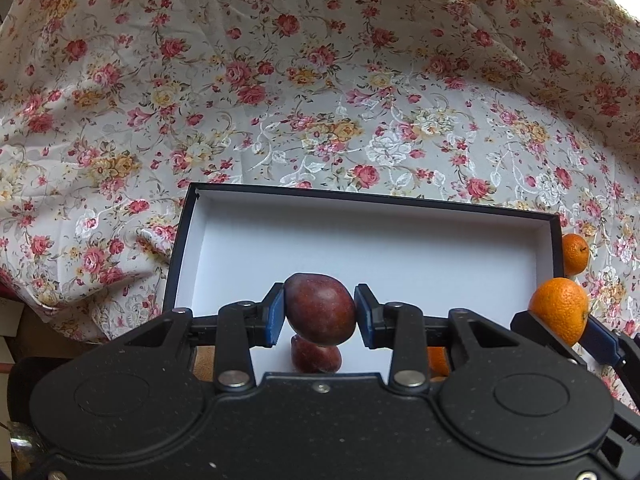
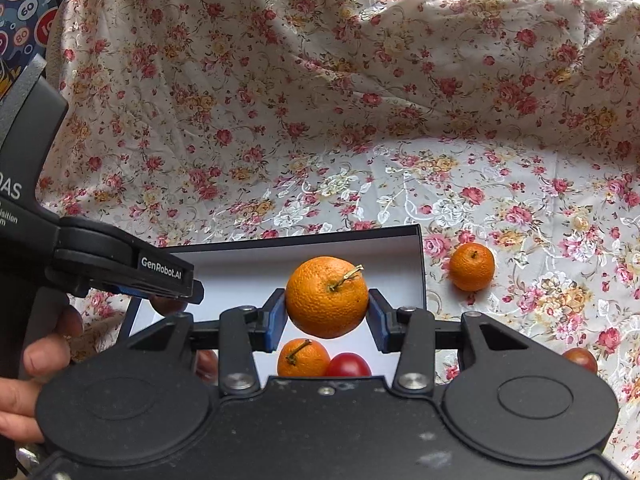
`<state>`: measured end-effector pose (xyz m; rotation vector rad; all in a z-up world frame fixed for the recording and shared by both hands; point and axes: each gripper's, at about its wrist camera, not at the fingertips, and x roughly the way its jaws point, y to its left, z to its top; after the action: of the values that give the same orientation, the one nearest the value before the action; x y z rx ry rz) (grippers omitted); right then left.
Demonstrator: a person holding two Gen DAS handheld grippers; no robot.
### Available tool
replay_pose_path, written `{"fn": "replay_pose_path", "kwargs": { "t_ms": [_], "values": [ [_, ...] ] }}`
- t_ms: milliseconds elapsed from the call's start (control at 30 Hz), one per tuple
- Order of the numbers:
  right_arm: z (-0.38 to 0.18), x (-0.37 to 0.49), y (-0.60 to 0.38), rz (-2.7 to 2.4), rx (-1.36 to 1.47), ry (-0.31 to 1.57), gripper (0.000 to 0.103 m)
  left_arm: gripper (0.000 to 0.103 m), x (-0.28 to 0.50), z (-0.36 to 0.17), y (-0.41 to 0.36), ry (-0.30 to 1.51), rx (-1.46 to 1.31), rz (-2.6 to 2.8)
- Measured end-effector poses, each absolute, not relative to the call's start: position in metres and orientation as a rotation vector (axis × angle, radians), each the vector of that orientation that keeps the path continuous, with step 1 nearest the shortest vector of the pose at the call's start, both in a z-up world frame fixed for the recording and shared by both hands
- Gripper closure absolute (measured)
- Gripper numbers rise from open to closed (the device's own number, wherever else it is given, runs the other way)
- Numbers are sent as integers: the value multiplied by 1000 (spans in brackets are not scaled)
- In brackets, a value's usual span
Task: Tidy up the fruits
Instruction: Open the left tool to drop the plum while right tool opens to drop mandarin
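- We see a person's hand (image 2: 38, 364) at the left edge of the right wrist view, gripping the handle of the left gripper (image 1: 320, 312).
- The left gripper's jaws pinch a dark red plum (image 1: 320, 309), and we see it held above the near part of the box (image 1: 360, 240), a shallow black one with a white inside.
- Directly below it, a second plum (image 1: 316, 356) lies on the box floor by the near wall.
- The box rests on the flowered cloth (image 1: 280, 100) that covers the surface, which rises in folds behind.
- Inside the box near its right end, we find a lying mandarin (image 2: 303, 358) touching a red fruit (image 2: 348, 365).
- The right gripper (image 2: 327, 304) has its jaws clamped on a stemmed mandarin (image 2: 327, 297), held over the right end of the box.
- Just beyond the box's right wall, a loose mandarin (image 2: 471, 266) sits on the cloth.
- Further right and nearer, we see part of a dark red fruit (image 2: 580, 359) on the cloth, half hidden behind the gripper body.
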<state>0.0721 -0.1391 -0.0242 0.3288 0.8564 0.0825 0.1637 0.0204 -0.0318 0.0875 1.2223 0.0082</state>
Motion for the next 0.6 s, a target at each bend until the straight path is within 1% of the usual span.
{"fn": "replay_pose_path", "kwargs": {
  "t_ms": [300, 600],
  "values": [
    [-31, 81, -126, 90, 311, 865, 58, 58, 170, -31, 47, 1222, 30, 47],
    [-30, 83, -121, 83, 279, 849, 56, 58, 171, -30, 46, 1224, 17, 38]
  ]
}}
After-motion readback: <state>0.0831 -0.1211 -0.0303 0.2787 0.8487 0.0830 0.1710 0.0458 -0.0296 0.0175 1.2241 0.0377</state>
